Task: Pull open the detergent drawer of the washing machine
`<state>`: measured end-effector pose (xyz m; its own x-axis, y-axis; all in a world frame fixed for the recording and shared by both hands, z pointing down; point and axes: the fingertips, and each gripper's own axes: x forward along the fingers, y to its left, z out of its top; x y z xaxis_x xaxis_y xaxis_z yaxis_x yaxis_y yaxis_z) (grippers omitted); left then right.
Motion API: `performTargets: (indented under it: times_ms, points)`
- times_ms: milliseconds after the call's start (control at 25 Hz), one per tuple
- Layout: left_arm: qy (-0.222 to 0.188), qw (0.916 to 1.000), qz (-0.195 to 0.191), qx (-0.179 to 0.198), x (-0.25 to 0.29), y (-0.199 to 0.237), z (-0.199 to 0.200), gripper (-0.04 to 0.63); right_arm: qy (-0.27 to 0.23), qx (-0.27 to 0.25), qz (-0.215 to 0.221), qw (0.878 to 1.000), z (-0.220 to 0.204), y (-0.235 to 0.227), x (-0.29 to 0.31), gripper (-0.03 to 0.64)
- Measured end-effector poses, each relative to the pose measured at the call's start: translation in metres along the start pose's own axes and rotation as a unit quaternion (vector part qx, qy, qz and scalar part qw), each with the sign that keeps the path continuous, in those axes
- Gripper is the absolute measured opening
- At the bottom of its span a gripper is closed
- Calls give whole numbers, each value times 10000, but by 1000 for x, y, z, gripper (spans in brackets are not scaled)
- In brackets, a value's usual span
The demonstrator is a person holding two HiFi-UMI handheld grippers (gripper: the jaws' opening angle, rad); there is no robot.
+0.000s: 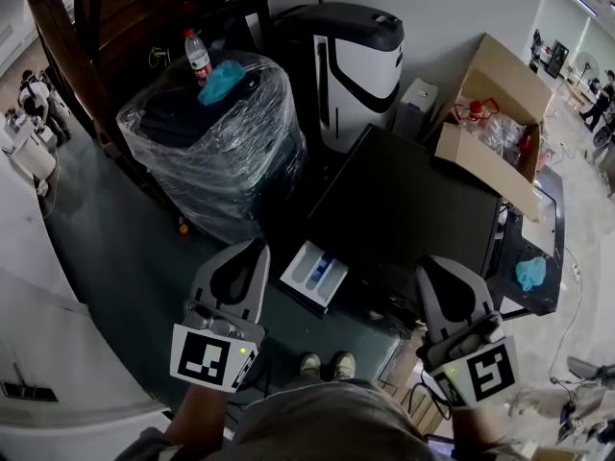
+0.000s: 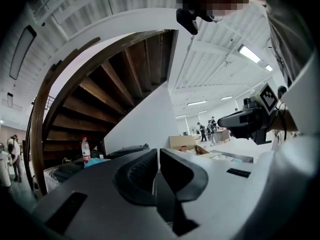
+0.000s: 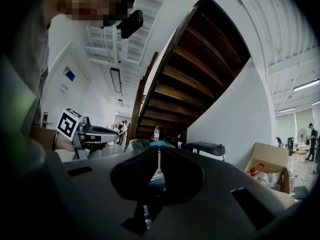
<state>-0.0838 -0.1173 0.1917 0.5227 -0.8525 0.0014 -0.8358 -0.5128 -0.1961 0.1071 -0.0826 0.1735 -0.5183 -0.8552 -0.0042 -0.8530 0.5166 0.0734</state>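
Detergent drawer point(image 1: 315, 275): sticking out open from the washing machine point(image 1: 404, 205) front, lying between the two tools, touching neither.
Left tool point(image 1: 253, 249): clenching on nothing, jaws meeting, hovering just left of the drawer.
Right tool point(image 1: 434, 263): clenching empty too, hanging by the machine's front right corner.
Bottle point(image 1: 198, 56): standing on a plastic-wrapped bundle point(image 1: 216, 142) behind.
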Motion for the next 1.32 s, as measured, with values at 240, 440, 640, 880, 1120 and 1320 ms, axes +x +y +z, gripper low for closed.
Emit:
performTargets:
  times_ms: [240, 440, 640, 880, 1120, 1320]
  points:
    - [92, 9999, -10, -110, -2, -7, -2, 20, -3, 87, 158, 9998, -2, 6, 1, 40]
    - [131, 9998, -28, -121, 0, -8, -4, 17, 3, 44, 338, 9994, -2, 15, 5, 40]
    - [164, 9998, -39, -111, 1, -6, -4, 17, 2, 34, 317, 9995, -3, 12, 7, 40]
    - [181, 9998, -35, -62, 2, -6, -5, 17, 51, 16, 321, 9995, -9, 12, 8, 40]
    - [192, 9998, -26, 7, 2, -6, -3, 15, 46, 27, 301, 9995, -8, 11, 9, 40]
    - [264, 9996, -28, 58, 0, -8, -2, 17, 56, 16, 285, 9996, -7, 12, 7, 40]
